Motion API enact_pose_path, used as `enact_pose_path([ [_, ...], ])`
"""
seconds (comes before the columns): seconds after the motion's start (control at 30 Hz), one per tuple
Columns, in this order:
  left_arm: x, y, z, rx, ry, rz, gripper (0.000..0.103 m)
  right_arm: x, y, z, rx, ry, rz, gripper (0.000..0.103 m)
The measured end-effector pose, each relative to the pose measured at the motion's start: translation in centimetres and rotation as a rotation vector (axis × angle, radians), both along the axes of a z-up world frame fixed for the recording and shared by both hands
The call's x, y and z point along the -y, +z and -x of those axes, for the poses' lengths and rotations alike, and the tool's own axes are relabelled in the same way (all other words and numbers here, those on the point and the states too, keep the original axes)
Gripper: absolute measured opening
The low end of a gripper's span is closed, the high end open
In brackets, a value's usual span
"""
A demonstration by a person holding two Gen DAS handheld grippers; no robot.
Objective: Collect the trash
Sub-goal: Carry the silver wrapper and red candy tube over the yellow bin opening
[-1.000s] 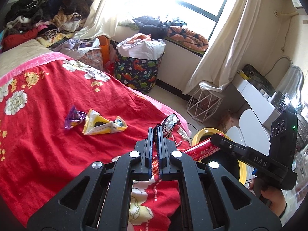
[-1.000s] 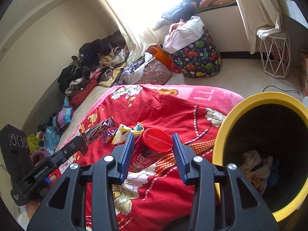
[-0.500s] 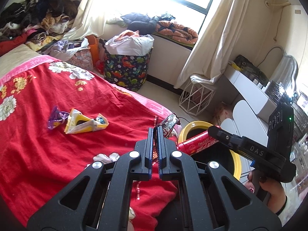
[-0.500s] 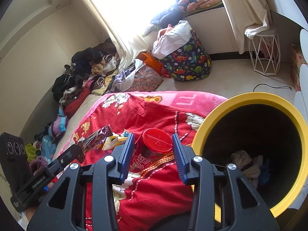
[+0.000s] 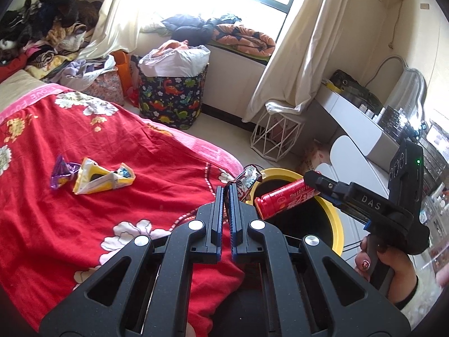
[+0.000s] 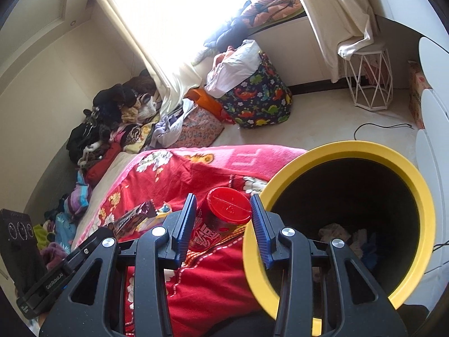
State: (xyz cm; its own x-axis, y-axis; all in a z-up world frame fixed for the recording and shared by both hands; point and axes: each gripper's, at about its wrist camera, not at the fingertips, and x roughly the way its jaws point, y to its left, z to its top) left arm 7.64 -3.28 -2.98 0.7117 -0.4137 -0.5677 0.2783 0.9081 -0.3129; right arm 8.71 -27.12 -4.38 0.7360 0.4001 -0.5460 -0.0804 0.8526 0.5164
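My left gripper (image 5: 226,188) is shut on a dark snack wrapper (image 5: 247,181), which sticks out past the fingertips toward the bin. In the right wrist view the same wrapper (image 6: 134,218) shows at lower left. My right gripper (image 6: 223,206) is shut on a red canister (image 6: 221,219) with a red lid, held just left of the yellow-rimmed trash bin (image 6: 415,185). From the left wrist camera the canister (image 5: 286,198) hangs over the bin's rim (image 5: 335,224). A yellow wrapper (image 5: 101,179) and a purple wrapper (image 5: 60,174) lie on the red bedspread (image 5: 70,224).
The bin holds crumpled trash (image 6: 336,231). Beyond the bed stand a dinosaur-print hamper (image 5: 171,98), a white wire stool (image 5: 276,137) and a white desk (image 5: 356,120). Piled clothes (image 5: 42,36) lie at the bed's head. A cable (image 6: 378,126) runs across the floor.
Both grippers have moved sideways toward the bin with their loads. The canister now sits at the bin's rim, and the bin fills more of the right wrist view.
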Motion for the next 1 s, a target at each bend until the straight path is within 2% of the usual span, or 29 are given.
enact_pose_path([
  [1.0,5.4,-0.4,-0.2,-0.007,-0.107,-0.032,0.001,6.3,-1.2,1.5,-0.010,-0.149,-0.032,0.037],
])
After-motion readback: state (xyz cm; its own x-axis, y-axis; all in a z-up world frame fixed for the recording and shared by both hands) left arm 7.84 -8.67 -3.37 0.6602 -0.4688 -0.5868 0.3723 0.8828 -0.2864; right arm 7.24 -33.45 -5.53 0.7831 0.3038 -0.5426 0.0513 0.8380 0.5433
